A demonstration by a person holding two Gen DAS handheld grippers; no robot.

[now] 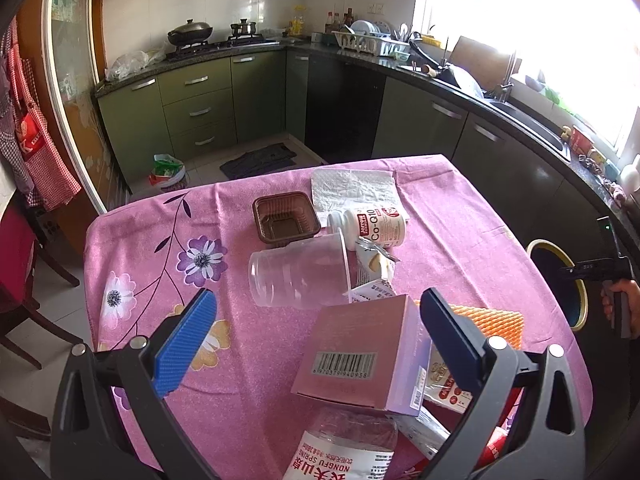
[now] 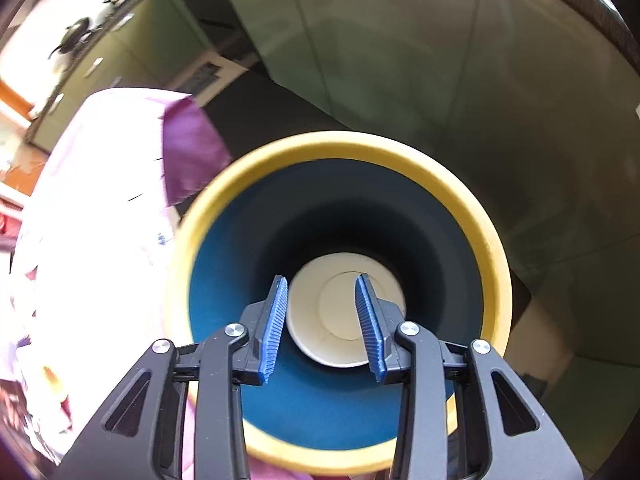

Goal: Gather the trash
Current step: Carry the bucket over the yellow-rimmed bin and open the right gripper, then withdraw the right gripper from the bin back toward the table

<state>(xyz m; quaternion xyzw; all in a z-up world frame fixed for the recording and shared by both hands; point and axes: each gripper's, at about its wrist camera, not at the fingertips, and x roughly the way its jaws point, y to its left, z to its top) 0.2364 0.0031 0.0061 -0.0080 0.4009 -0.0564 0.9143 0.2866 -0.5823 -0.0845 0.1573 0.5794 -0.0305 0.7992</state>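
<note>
- The table point(image 1: 132, 240), under a pink flowered cloth, spreads ahead of and below the left gripper point(image 1: 316, 336) and carries all the trash not yet collected.
- The bin point(image 2: 400, 148), yellow-rimmed and blue inside, sits directly beneath the right gripper point(image 2: 322, 328), off the table's right edge; from the left wrist it shows far right, beside the hand point(image 1: 622, 304) holding that gripper.
- The pink box point(image 1: 360, 356) lies between the left gripper's fingers, nearer the right pad, not yet touched as far as I can tell. The jaws stand wide apart and hold nothing.
- A water bottle point(image 1: 344, 456) lies just below that box, closest to the camera.
- A clear plastic cup point(image 1: 296, 272) lies on its side just ahead of the left fingertips; beyond it a brown tray point(image 1: 286, 216), a white supplement bottle point(image 1: 372, 224) and a white napkin point(image 1: 356, 188).
- A paper cup point(image 2: 332, 304) rests at the bin's bottom, seen between the right gripper's parted, empty fingers.
- The step looks like a drop just completed on the right, with the next pick lining up on the left. That calls for lowering the left gripper around the box and closing on its sides.
</note>
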